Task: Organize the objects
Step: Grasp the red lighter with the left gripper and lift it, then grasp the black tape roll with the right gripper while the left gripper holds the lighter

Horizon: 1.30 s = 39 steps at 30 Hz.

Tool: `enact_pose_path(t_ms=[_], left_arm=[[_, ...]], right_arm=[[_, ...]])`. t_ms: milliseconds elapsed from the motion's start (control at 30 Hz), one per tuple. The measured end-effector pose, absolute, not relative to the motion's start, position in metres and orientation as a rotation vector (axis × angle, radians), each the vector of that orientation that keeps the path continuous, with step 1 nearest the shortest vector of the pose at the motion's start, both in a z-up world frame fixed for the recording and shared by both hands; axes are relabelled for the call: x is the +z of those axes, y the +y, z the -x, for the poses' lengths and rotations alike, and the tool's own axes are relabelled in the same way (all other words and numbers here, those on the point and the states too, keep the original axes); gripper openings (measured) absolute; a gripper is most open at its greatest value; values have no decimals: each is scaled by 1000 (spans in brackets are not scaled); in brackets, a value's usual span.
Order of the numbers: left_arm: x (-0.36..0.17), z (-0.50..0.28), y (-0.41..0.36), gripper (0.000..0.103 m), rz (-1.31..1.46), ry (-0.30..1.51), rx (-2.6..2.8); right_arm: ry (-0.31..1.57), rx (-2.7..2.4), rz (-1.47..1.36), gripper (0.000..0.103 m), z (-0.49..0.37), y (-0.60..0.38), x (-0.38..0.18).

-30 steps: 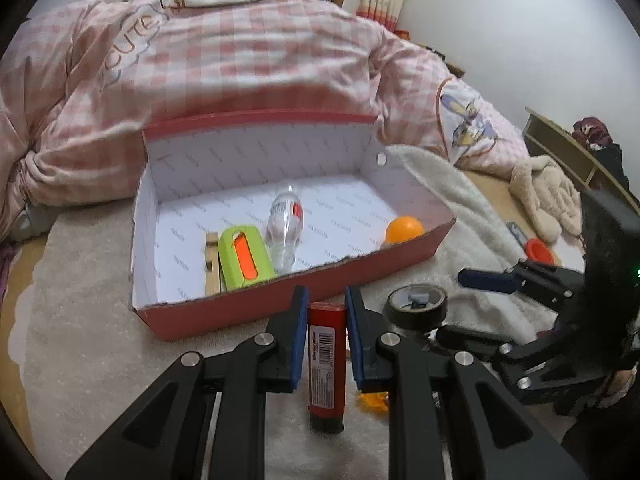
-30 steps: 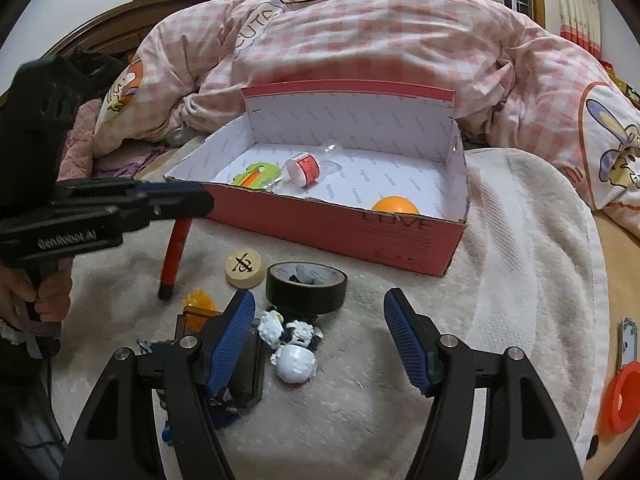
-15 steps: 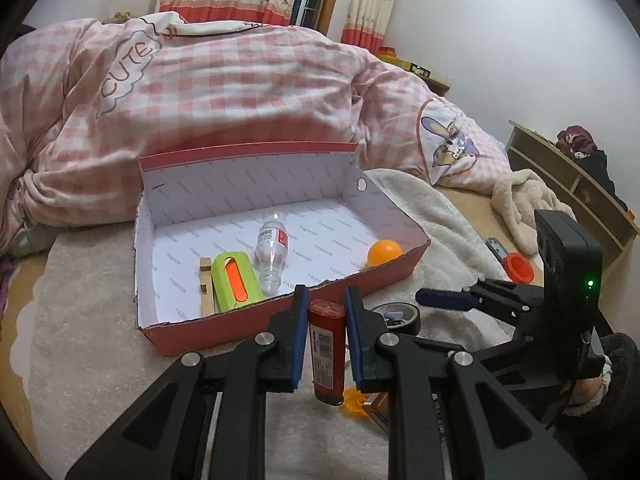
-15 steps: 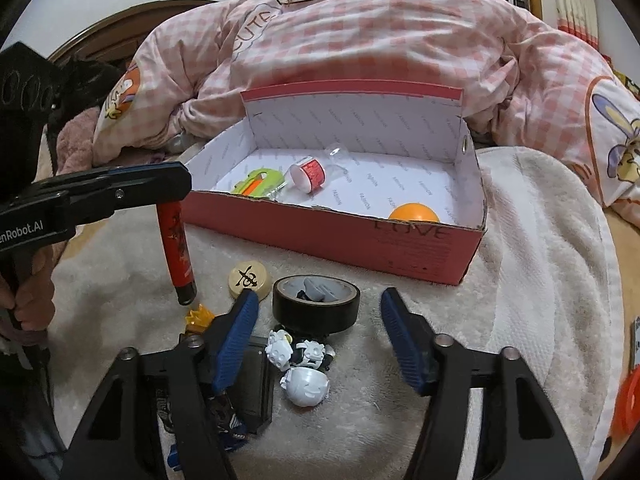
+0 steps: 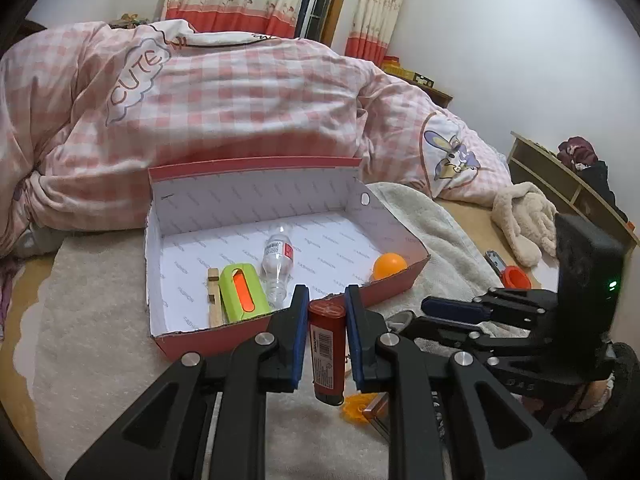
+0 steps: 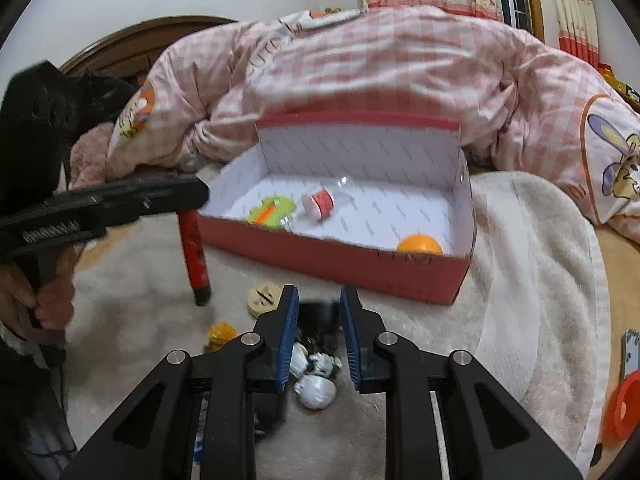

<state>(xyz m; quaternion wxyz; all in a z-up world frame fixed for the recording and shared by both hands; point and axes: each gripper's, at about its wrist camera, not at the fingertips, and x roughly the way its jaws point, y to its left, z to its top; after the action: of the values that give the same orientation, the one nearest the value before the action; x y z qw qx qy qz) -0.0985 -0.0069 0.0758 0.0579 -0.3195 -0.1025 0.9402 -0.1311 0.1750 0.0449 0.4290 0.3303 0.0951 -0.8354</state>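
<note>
**Visitor:** So what do the two claws hold?

**Describer:** The left claw [image 5: 325, 332] is narrowly set, its blue pads pressed on both sides of a red cylinder [image 5: 327, 354] with a white label. It hangs upright, clear of the cream rug [image 5: 92, 320], just in front of the near wall of the red box [image 5: 224, 334]. The right claw [image 6: 319, 336] has just been closing, and its pads now clamp a black tape roll [image 6: 320, 312], which is blurred in the right wrist view.

**Visitor:** Where is the box?

**Describer:** It sits open on the rug on a bed, with a pink checked quilt [image 5: 240, 96] heaped behind it.

**Visitor:** What lies inside, counted?

**Describer:** Four things. One clear plastic bottle [image 5: 277, 268] on its side, one green case [image 5: 243, 292] with an orange slot, one wooden strip [image 5: 214, 298] just beside the case, and one orange ball [image 5: 389, 266] in the near right corner.

**Visitor:** And outside it?

**Describer:** On the rug near the right claw: one round wooden disc [image 6: 264, 299] with a dark mark, one small yellow-orange piece [image 6: 221, 334], and a cluster of small white and black figures [image 6: 316, 384], too jumbled to count. Farther right lies one orange round object [image 6: 624, 410], partly cut off by the picture edge. One beige plush toy [image 5: 524, 216] lies well apart from the box. A person's hand [image 6: 44, 304] grips the left claw's handle.
</note>
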Motion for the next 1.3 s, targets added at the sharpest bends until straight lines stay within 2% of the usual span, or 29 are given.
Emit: enact_pose_path(t_ms=[167,233,267,300,400,533,567,600,933,1300], left_arm=[[79,97,-6,17,970,-306,2847],[81,96,-6,17,963,-308,2850],[81,95,-6,17,960,-306,2853],[81,96,-6,17,959,-301,2856],[80,97,-7,17,968,-305,2855],[79,98,-6,17,976,-300,2851],[80,98,-6,17,974,-294,2851],[80,98,-5,17,972,-290,2851],[87,95,-5,17,950,-290,2864],[111,90,-6,17,865,-309,2890]], right_arm=[[243,-2097,-796,26,128,173,53],[272,-2098,-829,46,131,171,45],[287,-2096,-856,61,132,170,41],[305,-2099,-889,66,134,168,34],[355,-2107,-961,67,138,164,16],[286,-2081,-999,67,147,166,11],[280,-2080,-996,64,148,167,11],[269,-2071,-993,51,148,167,11],[298,-2075,-919,51,131,161,31],[183,-2112,-800,51,132,171,76]])
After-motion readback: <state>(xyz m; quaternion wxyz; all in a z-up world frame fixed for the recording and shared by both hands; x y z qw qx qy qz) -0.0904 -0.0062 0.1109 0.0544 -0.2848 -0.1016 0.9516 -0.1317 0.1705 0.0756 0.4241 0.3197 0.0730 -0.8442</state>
